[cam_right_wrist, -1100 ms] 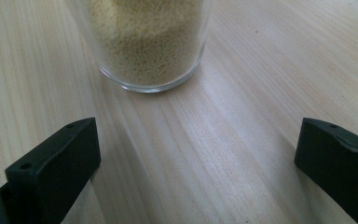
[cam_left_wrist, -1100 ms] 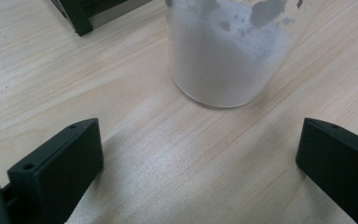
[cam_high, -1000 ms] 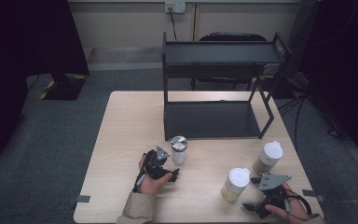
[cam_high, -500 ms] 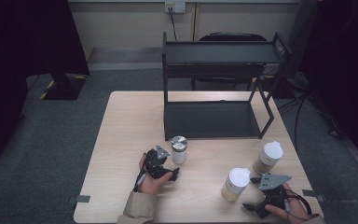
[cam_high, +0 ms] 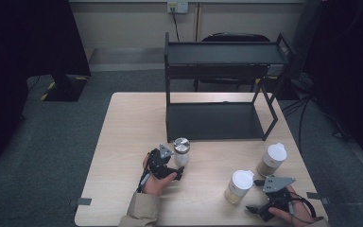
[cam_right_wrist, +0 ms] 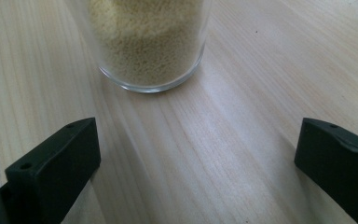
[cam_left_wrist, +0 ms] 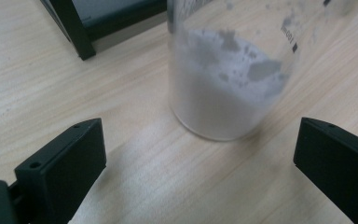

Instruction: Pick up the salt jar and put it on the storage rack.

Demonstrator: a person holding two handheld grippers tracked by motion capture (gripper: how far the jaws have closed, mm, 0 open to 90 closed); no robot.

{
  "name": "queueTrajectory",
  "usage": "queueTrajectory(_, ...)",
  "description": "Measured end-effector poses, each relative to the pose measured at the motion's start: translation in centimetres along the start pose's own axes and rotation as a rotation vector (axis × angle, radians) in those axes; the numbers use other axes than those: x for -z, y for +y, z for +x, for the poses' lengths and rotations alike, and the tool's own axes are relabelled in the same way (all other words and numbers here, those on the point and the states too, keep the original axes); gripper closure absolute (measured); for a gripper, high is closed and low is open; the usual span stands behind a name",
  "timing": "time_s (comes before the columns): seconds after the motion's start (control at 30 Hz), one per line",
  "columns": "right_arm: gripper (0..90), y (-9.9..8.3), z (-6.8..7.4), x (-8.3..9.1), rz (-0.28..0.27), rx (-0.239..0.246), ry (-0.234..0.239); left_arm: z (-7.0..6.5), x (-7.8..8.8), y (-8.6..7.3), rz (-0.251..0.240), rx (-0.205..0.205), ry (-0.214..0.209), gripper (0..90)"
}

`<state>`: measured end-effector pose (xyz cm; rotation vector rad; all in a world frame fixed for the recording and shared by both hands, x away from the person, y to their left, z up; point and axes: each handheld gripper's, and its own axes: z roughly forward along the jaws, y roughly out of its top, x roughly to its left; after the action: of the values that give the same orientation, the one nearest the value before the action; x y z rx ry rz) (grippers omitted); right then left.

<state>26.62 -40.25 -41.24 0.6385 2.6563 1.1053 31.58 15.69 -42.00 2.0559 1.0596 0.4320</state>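
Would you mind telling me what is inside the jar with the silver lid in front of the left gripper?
The jar holds white powder that fills its lower part and clings in patches to the glass above. In the high view its silver lid covers the opening, so the powder's top surface is hidden there.

A pale wood-grain surface (cam_high: 132,142) carries a black metal two-tier shelf (cam_high: 217,120). A clear glass jar (cam_high: 181,152) with a silver lid holds white powder. Two clear jars with white lids hold yellowish grains (cam_high: 238,187) and tan contents (cam_high: 271,161). Both claws, left (cam_high: 170,168) and right (cam_high: 260,208), are black.
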Motion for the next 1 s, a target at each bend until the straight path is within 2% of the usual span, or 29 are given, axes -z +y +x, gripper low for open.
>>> queueTrajectory(0.5,0.0,0.0,0.0,0.0,0.0,0.0,0.0,-0.1,-0.7,0.4,-0.036,0.016,-0.016,2.3)
queueTrajectory(1.0,0.0,0.0,0.0,0.0,0.0,0.0,0.0,-0.4,-1.4,0.7,-0.066,0.017,-0.022,10.1)
